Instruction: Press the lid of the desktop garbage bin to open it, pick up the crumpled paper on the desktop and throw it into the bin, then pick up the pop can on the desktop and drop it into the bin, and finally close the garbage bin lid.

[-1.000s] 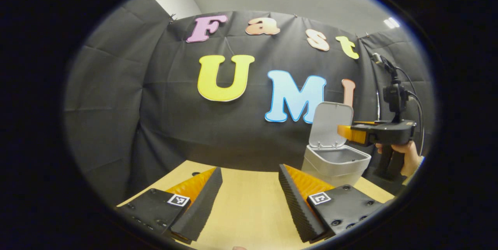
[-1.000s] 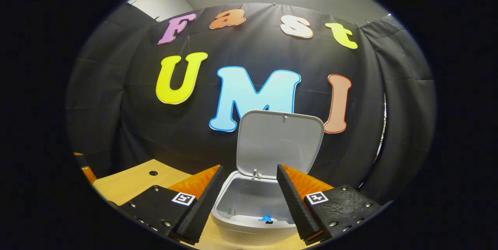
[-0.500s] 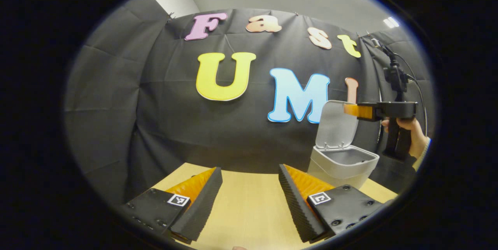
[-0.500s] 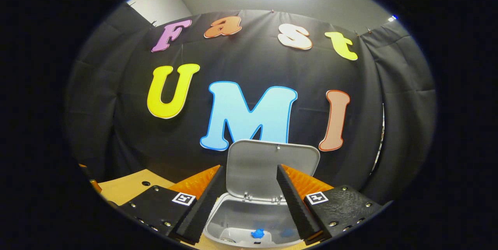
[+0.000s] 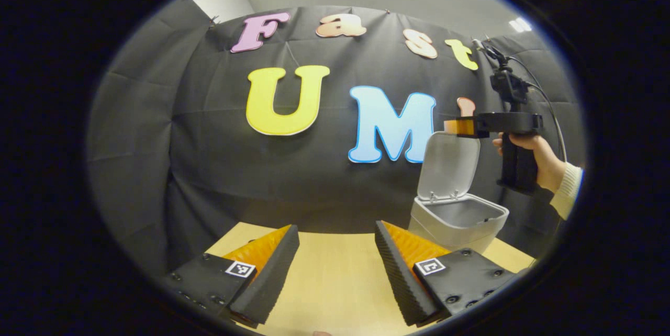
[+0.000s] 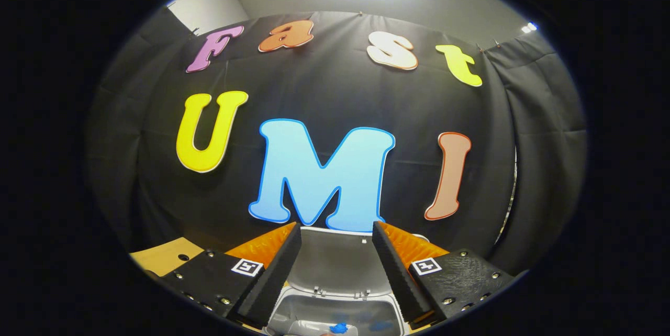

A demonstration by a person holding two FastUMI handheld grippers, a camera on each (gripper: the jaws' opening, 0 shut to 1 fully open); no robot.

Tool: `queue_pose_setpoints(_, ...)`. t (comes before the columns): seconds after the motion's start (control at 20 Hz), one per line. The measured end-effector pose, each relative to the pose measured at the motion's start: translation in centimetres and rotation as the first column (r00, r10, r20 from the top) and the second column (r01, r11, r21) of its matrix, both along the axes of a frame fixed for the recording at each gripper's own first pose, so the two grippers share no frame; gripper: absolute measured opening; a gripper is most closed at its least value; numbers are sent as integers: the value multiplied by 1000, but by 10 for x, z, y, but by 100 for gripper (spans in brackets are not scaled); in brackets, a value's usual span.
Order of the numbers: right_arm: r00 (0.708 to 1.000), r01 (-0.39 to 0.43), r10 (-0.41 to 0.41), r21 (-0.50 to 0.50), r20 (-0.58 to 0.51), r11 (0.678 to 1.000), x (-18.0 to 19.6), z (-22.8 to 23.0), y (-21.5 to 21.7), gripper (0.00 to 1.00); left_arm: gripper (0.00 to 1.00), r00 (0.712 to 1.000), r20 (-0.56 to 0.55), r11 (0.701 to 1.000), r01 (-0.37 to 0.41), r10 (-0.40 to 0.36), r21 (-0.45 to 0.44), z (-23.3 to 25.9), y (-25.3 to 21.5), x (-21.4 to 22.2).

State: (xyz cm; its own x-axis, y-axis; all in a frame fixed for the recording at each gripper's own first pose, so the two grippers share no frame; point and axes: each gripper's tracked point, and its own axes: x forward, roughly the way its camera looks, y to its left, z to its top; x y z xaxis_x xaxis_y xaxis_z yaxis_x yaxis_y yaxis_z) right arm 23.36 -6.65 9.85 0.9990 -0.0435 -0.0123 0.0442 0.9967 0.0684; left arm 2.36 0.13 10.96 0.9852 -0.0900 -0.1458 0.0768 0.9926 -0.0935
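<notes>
Bin [image 5: 456, 221] first: I see the grey desktop garbage bin at the lower right of the left gripper view, standing on the far right part of the light wooden bench [image 5: 330, 273], its lid [image 5: 449, 164] swung up and upright behind the open mouth. My right hand-held gripper [image 5: 451, 126] hangs in the air above that lid's top edge, at the right of the frame, held by a hand [image 5: 534, 160] in a pale sleeve. In the right gripper view the right hand-held gripper [image 6: 334, 260] is released, fingers spread, nothing between them; the raised lid [image 6: 335, 265] and the bin's [image 6: 335, 312] open mouth sit at the bottom centre between them, with something small and blue [image 6: 340, 328] inside. My left hand-held gripper [image 5: 335, 265] is also released and empty, over bare bench at the bottom centre.
</notes>
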Motion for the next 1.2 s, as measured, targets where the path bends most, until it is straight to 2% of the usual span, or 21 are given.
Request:
queue_pose_setpoints(0.35,998,48,-43,109,-45,993,27,-7,-17,89,95,1000,-14,1000,-3,3,9,-1,1,1)
queue_pose_setpoints(0.55,998,31,-23,128,-57,991,25,-12,-15,89,95,1000,-20,1000,-2,2,-5,-4,0,2)
queue_pose_setpoints(0.85,999,24,-18,114,-52,993,6,-15,-13,90,95,1000,-13,1000,7,-7,-11,-9,-5,-2)
queue_pose_setpoints(1.2,1000,9,-10,116,8,993,-28,-24,-8,90,95,1000,17,999,15,-15,-31,-27,-10,-17)
